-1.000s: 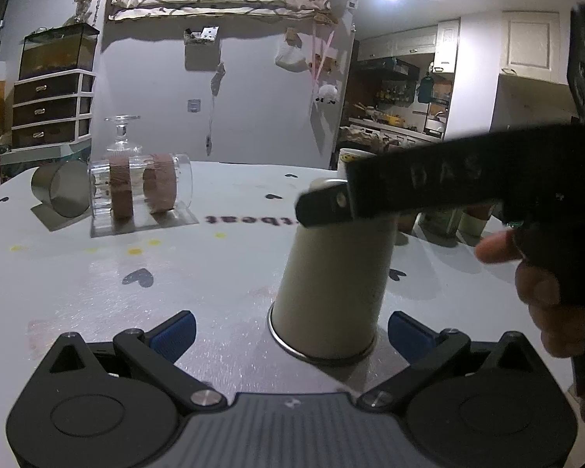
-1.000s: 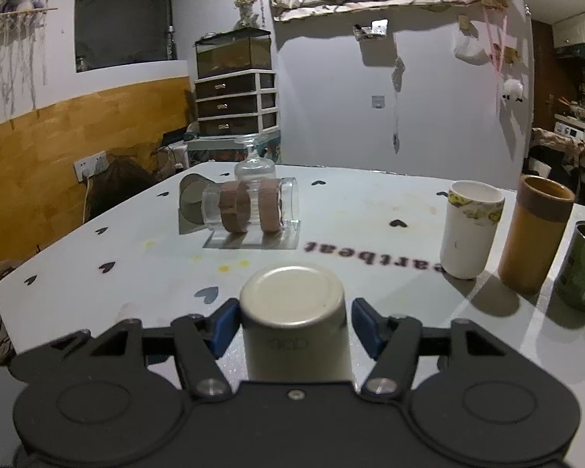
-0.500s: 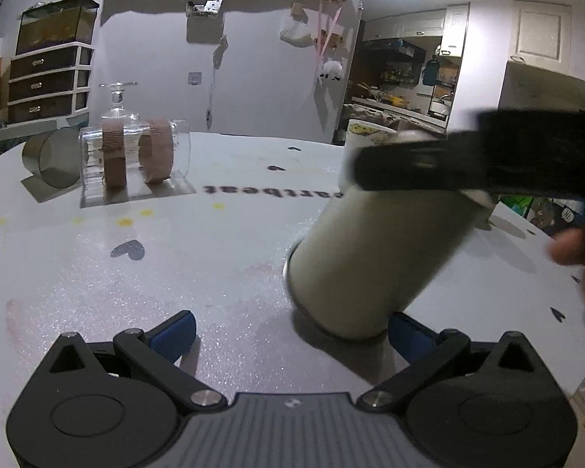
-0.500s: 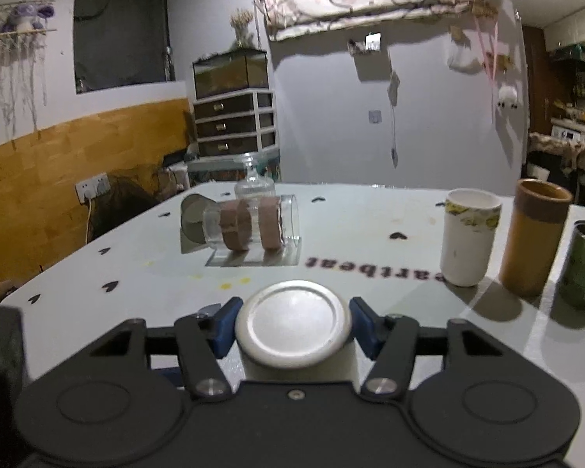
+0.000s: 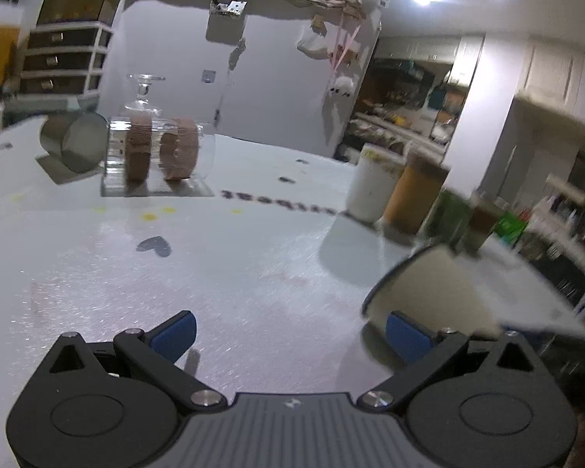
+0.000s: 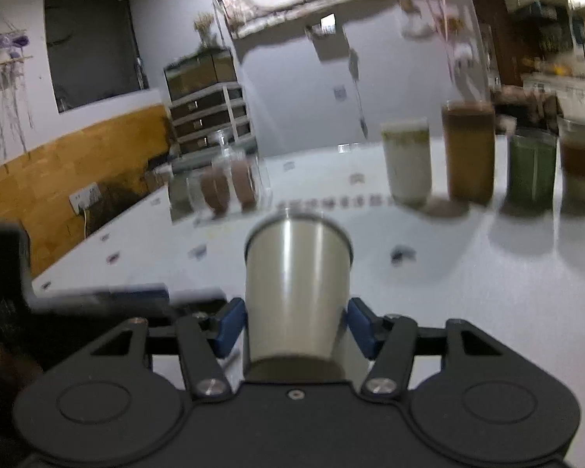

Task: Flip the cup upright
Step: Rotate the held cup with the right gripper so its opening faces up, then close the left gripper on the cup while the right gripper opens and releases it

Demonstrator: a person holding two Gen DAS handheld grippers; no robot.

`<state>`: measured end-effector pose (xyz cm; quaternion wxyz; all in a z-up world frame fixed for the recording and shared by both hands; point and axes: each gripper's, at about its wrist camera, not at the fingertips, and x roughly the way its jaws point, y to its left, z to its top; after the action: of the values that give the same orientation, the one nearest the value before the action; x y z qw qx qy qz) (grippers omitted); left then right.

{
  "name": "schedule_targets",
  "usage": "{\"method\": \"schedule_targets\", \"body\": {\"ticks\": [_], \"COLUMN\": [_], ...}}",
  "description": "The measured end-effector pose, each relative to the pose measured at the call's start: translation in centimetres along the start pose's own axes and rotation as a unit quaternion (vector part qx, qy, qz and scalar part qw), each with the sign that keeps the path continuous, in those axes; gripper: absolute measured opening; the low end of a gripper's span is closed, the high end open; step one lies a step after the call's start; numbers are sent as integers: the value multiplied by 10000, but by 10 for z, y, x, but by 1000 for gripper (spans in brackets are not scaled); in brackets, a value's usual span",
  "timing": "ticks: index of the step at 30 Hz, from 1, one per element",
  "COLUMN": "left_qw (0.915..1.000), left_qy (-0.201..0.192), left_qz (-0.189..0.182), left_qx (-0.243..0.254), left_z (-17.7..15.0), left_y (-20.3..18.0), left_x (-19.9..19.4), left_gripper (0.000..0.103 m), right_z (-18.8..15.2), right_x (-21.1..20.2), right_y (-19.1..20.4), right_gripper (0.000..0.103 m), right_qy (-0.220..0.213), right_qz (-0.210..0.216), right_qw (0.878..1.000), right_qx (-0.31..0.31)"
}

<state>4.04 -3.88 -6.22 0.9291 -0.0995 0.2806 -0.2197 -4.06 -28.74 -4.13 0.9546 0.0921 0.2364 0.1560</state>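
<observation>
My right gripper is shut on a cream metal cup. The cup lies along the fingers with its rim pointing away from the camera, above the white table. In the left wrist view the same cup shows blurred at the lower right, tilted and off the table, just behind my right blue fingertip. My left gripper is open and empty, low over the table.
A glass jar on its side with two brown rolls and a metal cup on its side lie at the far left. A white cup, a brown cup, a green cup and a glass stand in a row at the right.
The right gripper has lifted the cup off the table and turned it from upside down through sideways, rim now pointing away. The cup has moved right, out from between the left fingers.
</observation>
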Motion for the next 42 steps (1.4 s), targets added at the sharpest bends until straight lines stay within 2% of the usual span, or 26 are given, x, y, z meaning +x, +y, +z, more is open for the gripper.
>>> {"method": "schedule_targets", "body": {"ticks": [4,7,9,11,14,18,21,24,28,30,34,37,39,42], "left_qw": [9973,9924,9835,9687,9576,9540,9554,9617,9650,9718,9848,9854,9834,9809], "left_qy": [145,393,713,1116,1375,1536,1508,1270,1185,869,69,-322,-443,-500], "left_qz": [-595,-978,-1307,-1661,-1823,-1840,-1787,-1863,-1823,-1818,-1703,-1630,-1604,-1340], "left_qx": [-399,-637,-1031,-1469,-1757,-1803,-1804,-1556,-1466,-1228,-319,362,718,1317], "left_z": [15,23,28,32,31,24,18,14,16,18,19,16,11,2], "left_y": [-2,-9,-12,-14,-21,-32,-36,-36,-38,-42,-62,-80,-90,-104], "left_x": [-4,1,10,23,42,63,74,80,78,65,26,2,-10,-18], "left_gripper": [99,98,98,97,97,97,97,97,97,97,97,97,94,93], "right_z": [-2,-3,-3,-5,-7,-8,-9,-9,-10,-12,-16,-19,-23,-28], "right_x": [0,1,0,-1,0,-1,-2,-3,-4,-6,-12,-15,-14,-14], "right_y": [-1,-3,-7,-8,-6,-8,-7,-6,-6,-5,2,12,18,22], "right_gripper": [59,59,59,60,60,60,60,60,59,59,59,59,58,58], "right_qy": [-32,-55,-73,-101,-135,-161,-175,-197,-236,-319,-490,-503,-402,-388], "right_qz": [14,45,72,75,62,66,54,47,57,114,317,354,303,230], "right_qw": [9999,9998,9997,9997,9997,9997,9997,9997,9996,9994,9982,9972,9972,9967], "right_qx": [109,169,216,202,172,171,132,121,132,72,-148,-417,-549,-673]}}
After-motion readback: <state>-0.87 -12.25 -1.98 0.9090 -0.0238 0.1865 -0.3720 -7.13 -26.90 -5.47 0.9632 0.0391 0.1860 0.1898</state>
